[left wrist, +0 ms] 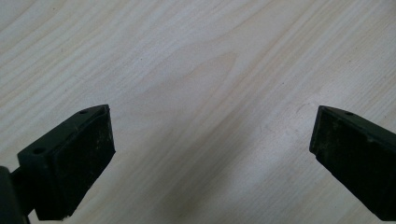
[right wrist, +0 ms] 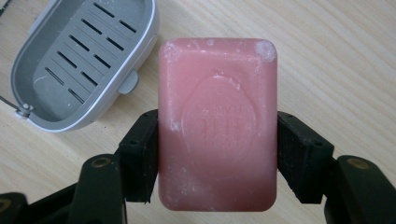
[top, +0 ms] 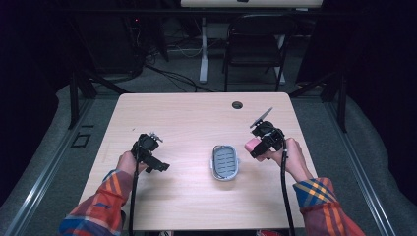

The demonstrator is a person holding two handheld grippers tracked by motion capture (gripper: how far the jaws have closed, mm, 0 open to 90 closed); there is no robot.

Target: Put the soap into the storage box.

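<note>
Between the black pads of the right gripper (right wrist: 217, 154) sits a pink soap bar (right wrist: 217, 123), squeezed on its long sides, just right of the grey soap dish (right wrist: 84, 60). Soap looks hard, light and slippery, so side grips suit it. Far left of the dish, the left gripper (left wrist: 212, 140) gapes wide, holding nothing.

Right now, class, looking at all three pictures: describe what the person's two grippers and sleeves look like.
Both tools are black. The left gripper has two blocky black jaws with small screw holes. The right gripper carries a grey three-cornered plate on top, and brass-coloured pivots show at its jaw arms. A black cable trails from each. The sleeves are plaid: orange, blue and yellow.
</note>
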